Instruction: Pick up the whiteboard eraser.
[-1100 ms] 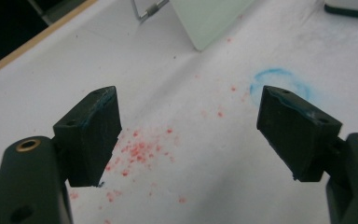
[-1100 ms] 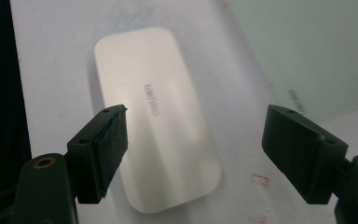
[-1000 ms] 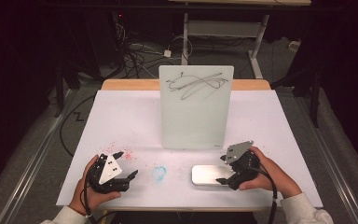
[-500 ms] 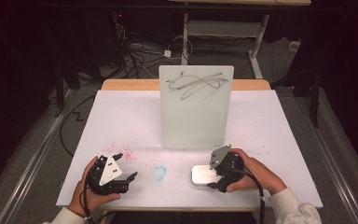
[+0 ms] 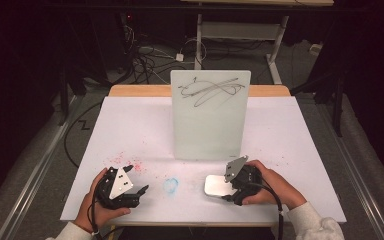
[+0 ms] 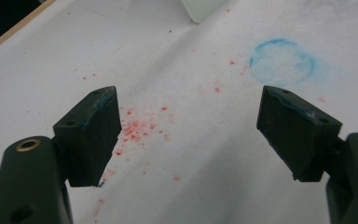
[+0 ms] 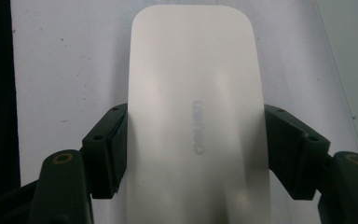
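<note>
The right gripper (image 5: 228, 188) has moved left onto the white eraser (image 7: 196, 116) and its jaws have just closed on its long sides. The eraser lies flat near the table's (image 5: 130, 125) front edge, ready to lift. The left gripper (image 6: 189, 135) rests open, empty.

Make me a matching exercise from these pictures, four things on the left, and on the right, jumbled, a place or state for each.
Things:
1. white rounded whiteboard eraser
2. upright pale glass board
3. blue chalky ring mark
4. left gripper

States:
A. jaws open over red specks
B. clamped between the right gripper pads
C. bears black scribbles near its top
D. drawn on the white table cover, between the two hands

Pairs: 1-B, 2-C, 3-D, 4-A
</note>
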